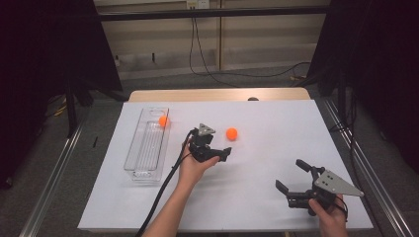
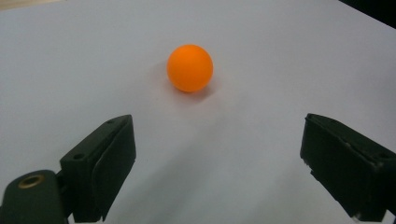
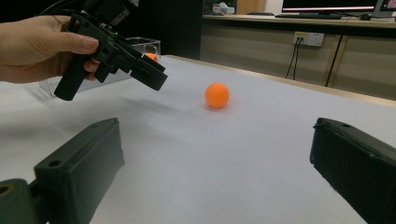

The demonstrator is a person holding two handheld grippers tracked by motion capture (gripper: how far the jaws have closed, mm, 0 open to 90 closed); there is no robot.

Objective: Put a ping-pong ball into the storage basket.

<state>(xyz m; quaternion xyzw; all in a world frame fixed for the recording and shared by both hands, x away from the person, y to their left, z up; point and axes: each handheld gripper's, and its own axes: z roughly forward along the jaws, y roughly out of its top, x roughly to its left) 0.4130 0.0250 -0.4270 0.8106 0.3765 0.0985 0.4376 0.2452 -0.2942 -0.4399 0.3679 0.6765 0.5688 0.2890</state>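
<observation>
An orange ball (image 1: pixel 231 133) (image 2: pixel 190 67) (image 3: pixel 217 95) rests on the white table sheet (image 1: pixel 267 123). My left gripper (image 1: pixel 220 146) (image 2: pixel 217 126) hovers just short of it, pointing at it, jaws open and empty. The ball lies ahead of the jaws, not between them. In the right gripper view the left gripper (image 3: pixel 156 74) hangs in a hand above the sheet, to the ball's left. My right gripper (image 1: pixel 289 174) (image 3: pixel 217 126) stands open and empty near the front right of the table. A second orange ball (image 1: pixel 163 121) (image 3: pixel 150 57) lies in the clear bin (image 1: pixel 132 150).
The long clear plastic bin (image 3: pixel 140 44) stands on the left part of the sheet, with its ball at the far end. A cable (image 1: pixel 168 182) trails from the left gripper toward the front edge. Dark curtains and metal rails flank the table.
</observation>
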